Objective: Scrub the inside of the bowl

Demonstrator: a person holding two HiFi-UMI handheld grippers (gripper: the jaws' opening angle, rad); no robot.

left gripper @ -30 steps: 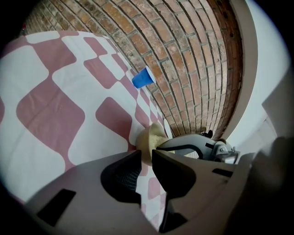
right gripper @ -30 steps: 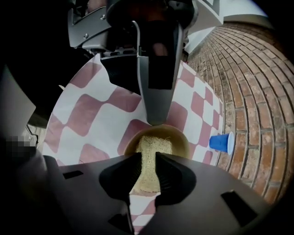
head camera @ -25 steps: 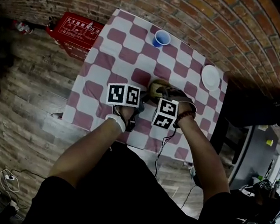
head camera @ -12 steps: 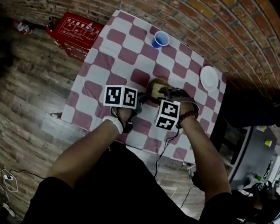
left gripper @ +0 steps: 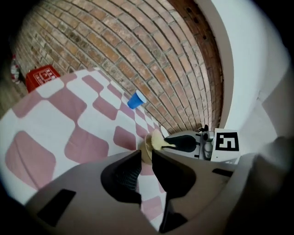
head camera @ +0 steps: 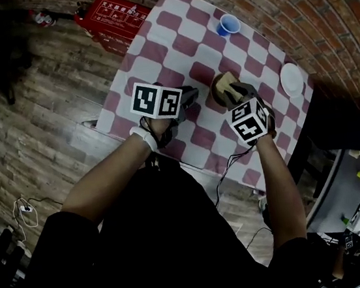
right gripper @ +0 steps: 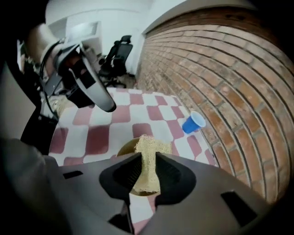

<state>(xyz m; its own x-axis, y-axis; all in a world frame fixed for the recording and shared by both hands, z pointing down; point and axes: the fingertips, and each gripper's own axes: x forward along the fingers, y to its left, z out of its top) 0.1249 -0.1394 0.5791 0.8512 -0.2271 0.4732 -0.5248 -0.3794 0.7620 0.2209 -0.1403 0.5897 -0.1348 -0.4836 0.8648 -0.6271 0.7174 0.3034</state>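
A tan bowl (head camera: 220, 83) stands on the checked tablecloth (head camera: 155, 51); it also shows in the left gripper view (left gripper: 148, 147) and the right gripper view (right gripper: 123, 148). My right gripper (head camera: 234, 95) (right gripper: 148, 158) is shut on a yellow sponge (right gripper: 147, 149) and holds it over the bowl's inside. The left gripper view shows the sponge (left gripper: 157, 138) poking into the bowl. My left gripper (head camera: 190, 96) (left gripper: 146, 156) hovers left of the bowl, apart from it. Its jaws stand a narrow gap apart with only tablecloth showing between them.
A blue cup (head camera: 227, 25) (right gripper: 194, 123) stands at the table's far side by the brick wall. Near the right edge lies a white plate (head camera: 291, 79). A red box (head camera: 122, 16) sits on the wooden floor left of the table.
The head view has shifted, so the table sits higher and further right. My left gripper has drawn away from the bowl to the left. The right gripper stays at the bowl with the sponge.
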